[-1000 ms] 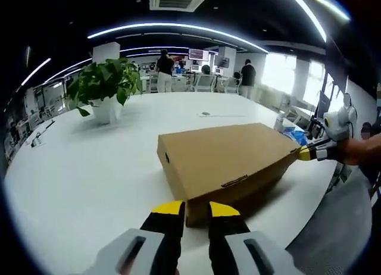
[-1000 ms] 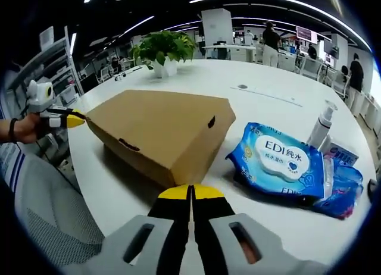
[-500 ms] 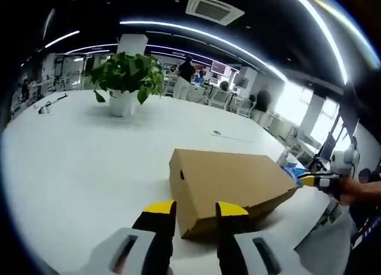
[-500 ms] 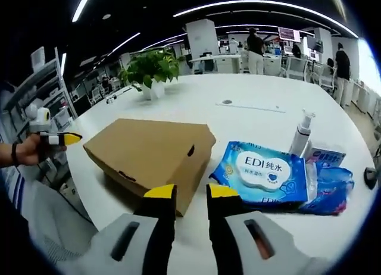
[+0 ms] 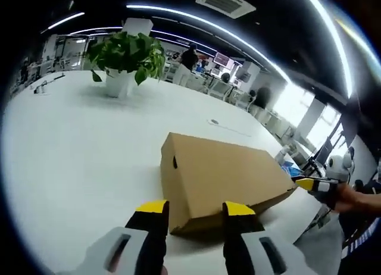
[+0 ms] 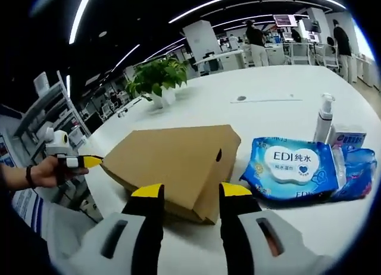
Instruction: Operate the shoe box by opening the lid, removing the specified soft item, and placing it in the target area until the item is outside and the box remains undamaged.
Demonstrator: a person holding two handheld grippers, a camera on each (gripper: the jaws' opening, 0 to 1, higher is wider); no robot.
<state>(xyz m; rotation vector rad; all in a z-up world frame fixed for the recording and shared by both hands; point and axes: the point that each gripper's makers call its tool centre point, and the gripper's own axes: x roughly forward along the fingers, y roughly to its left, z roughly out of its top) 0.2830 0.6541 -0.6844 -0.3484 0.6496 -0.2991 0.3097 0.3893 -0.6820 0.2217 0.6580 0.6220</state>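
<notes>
- Sitting closed in the middle of the left gripper view, the brown shoe box [image 5: 223,180] lies flat on the white table [image 5: 77,144], lid down, one small hole in its near end wall.
- At the bottom of that view the left gripper [image 5: 195,208] has its yellow-tipped jaws spread apart, one on each side of the box's near corner; whether they touch the cardboard cannot be told.
- At the right edge of the same view the other gripper's yellow tip sits just beside the far corner of the box, held in a hand [image 5: 348,197].
- Across the right gripper view, the right gripper [image 6: 191,190] rises from the bottom with jaws apart, framing the nearest corner of the box [image 6: 172,159]; contact cannot be told.
- At centre left there, the left gripper's tip meets the box's left corner.
- Right of the box lies a blue wet-wipes pack [image 6: 294,171], with a pump bottle [image 6: 323,120] standing behind it.
- A potted plant [image 5: 125,61] stands in the upper left of the left gripper view.
</notes>
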